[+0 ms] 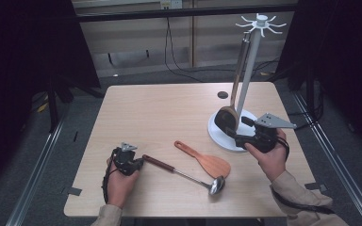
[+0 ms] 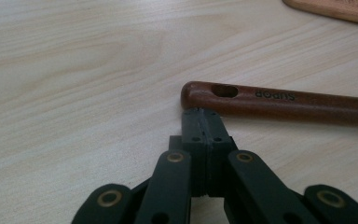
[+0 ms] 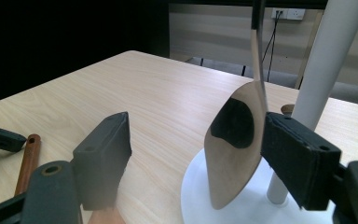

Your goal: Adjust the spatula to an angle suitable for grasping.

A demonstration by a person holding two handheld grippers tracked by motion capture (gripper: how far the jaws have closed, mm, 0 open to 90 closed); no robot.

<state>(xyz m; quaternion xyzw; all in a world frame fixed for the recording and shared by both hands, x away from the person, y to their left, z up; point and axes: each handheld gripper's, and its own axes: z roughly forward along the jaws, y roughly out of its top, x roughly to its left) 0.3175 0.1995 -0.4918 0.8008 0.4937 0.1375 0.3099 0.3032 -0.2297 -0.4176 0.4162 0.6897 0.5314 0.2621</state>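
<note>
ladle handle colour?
Dark reddish-brown wood on the ladle handle, with a metal shaft beyond; clearest in the left gripper view.

Overall light: dim and cool in the high view; the surface [image 1: 169, 113] is the brightest zone.
Surroundings: dark on both sides in the high view, detail lost in black.
Shadows: soft, short, close under the ladle [image 1: 188, 173] and spatula [image 1: 205, 159].
Glare: faint sheen on the ladle handle [image 2: 284, 102] in the left gripper view.
Focus: near tongs [image 3: 196, 158] blurred in the right gripper view; wood grain is soft.

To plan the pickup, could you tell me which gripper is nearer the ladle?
Left. The left gripper sits at the ladle handle's end; the right gripper is by the rack.
</note>
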